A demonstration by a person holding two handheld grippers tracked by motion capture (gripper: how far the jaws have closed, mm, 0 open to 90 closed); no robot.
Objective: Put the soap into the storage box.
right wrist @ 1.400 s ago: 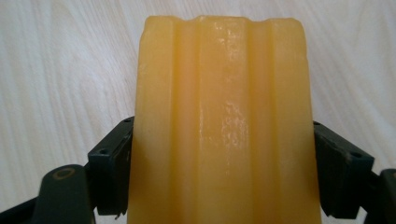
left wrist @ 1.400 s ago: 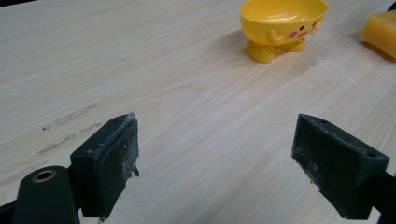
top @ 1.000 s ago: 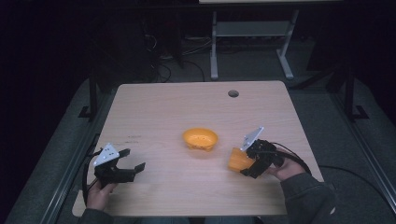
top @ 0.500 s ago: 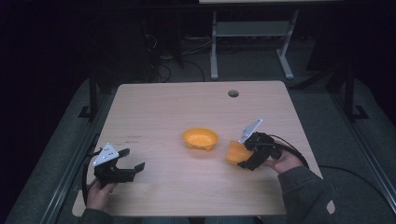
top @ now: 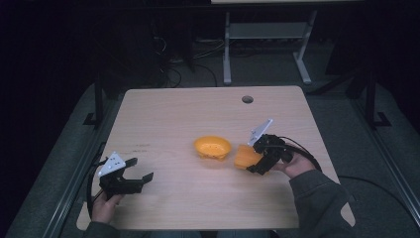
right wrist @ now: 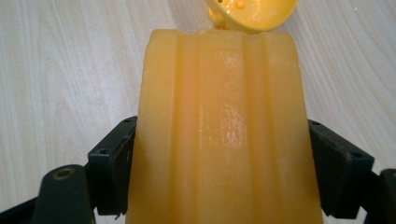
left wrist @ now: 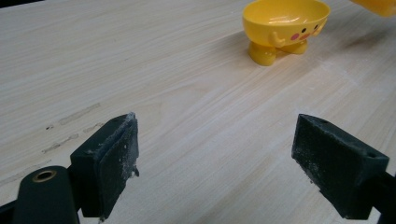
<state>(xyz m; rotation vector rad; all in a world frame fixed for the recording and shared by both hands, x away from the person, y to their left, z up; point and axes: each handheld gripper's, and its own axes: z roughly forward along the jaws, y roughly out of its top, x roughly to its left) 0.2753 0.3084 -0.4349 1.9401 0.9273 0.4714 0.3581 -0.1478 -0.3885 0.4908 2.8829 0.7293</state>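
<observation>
Right gripper (top: 253, 162) clamps orange ridged block (right wrist: 219, 130) just right of yellow bowl (top: 212, 147); left gripper (top: 138, 171) idle, jaws apart; tip block squarely over bowl rim, release low.

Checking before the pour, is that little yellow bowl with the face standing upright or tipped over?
Upright. The yellow bowl stands on its two small feet on the table, its rim level and opening facing up.

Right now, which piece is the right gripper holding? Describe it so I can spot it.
On the wooden table, look right of the yellow bowl at its middle. The right gripper clamps an orange ribbed cup, tilted toward that bowl; the bowl has feet and a face.
</observation>
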